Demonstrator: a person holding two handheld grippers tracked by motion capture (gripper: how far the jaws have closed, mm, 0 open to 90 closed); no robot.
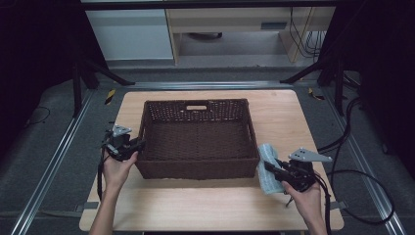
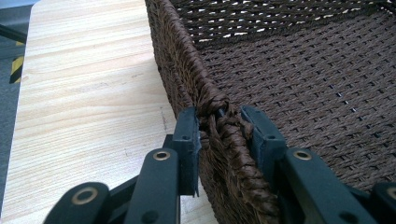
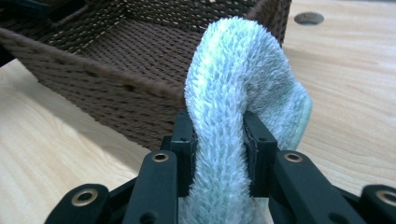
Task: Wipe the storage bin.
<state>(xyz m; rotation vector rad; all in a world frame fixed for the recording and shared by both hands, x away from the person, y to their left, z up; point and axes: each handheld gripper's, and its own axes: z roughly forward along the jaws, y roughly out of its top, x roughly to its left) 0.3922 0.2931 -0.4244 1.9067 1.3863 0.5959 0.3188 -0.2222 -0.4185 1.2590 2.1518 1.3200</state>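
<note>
A dark brown woven basket [image 1: 195, 169] stands empty in the middle of the wooden table. My left gripper [image 1: 138, 145] is at the basket's left wall near the front corner. In the left gripper view its jaws straddle the braided rim [image 2: 177, 60], one outside and one inside, and the gripper [image 2: 219, 126] is shut on it. My right gripper [image 1: 270, 166], by the basket's front right corner, is shut on a fluffy light-blue towel [image 1: 266, 178]. In the right gripper view the towel [image 3: 238, 70] bulges up between the jaws of the gripper [image 3: 217, 135], in front of the basket [image 3: 93, 84].
The wooden table [image 1: 205, 205] has bare room in front of the basket and along both sides. A round hole [image 3: 309, 18] sits in the tabletop beyond the towel. Black cables [image 1: 357, 171] trail off the table's right side.
</note>
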